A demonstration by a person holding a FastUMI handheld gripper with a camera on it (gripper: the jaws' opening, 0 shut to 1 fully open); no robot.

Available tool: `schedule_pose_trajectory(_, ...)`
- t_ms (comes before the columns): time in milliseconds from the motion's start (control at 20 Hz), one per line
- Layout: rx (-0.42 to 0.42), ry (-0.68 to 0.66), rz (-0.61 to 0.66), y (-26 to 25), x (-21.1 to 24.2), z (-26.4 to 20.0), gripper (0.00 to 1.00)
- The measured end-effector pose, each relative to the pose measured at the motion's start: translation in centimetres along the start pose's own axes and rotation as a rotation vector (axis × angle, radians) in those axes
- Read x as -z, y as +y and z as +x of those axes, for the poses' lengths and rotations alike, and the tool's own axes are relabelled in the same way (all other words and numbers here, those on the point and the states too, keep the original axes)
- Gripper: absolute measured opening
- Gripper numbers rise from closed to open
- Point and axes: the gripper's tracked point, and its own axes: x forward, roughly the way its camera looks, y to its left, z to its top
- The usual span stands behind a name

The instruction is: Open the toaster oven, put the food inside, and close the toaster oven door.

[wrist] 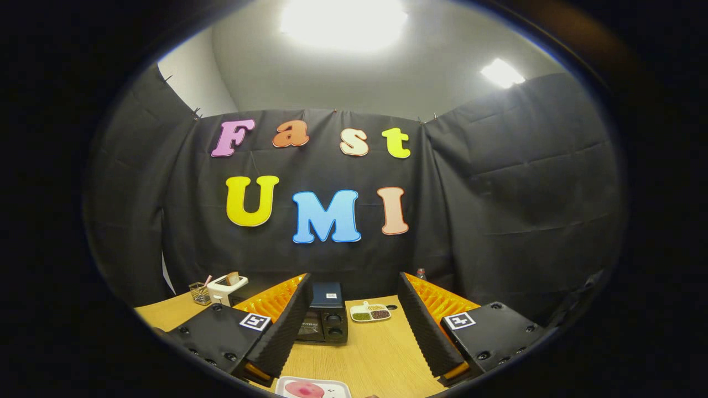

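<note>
In the gripper view I am holding the gripper (pixel 354 331) above the wooden table (pixel 381 354) with its fingers spread wide apart and nothing between them. The toaster oven (pixel 323 320) is sitting beyond the fingertips toward the table's far edge, its door looking closed, while the food (pixel 304 389) is lying on a white plate (pixel 332 385) at the near edge, just below the fingers. A divided dish (pixel 370 313) is resting beside the oven, and a white toaster (pixel 225 288) and a wire basket (pixel 199 293) are standing at the far left corner.
</note>
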Motion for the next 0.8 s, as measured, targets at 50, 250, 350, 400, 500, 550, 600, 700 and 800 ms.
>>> schedule_pose_trajectory(50,0.0,-0.004,-0.005,0.2,-0.2,-0.2,0.98)
schedule_pose_trajectory(250,-0.003,-0.01,-0.009,1.0,-0.4,-0.8,0.98)
schedule_pose_trajectory(350,-0.001,-0.007,0.0,1.2,-0.5,-0.9,0.98)
schedule_pose_trajectory(400,0.0,-0.008,0.006,1.3,-0.6,-0.9,0.98)
schedule_pose_trajectory(500,0.002,-0.01,0.015,1.6,-0.7,-0.9,0.98)
schedule_pose_trajectory(550,0.0,-0.009,0.017,1.8,-0.8,-0.9,0.98)
schedule_pose_trajectory(600,-0.006,-0.009,0.019,2.1,-0.8,-0.7,0.98)
schedule_pose_trajectory(700,-0.013,-0.012,0.009,2.5,-0.9,-0.3,0.98)
schedule_pose_trajectory(800,-0.021,-0.012,0.012,3.3,-1.0,0.4,0.98)
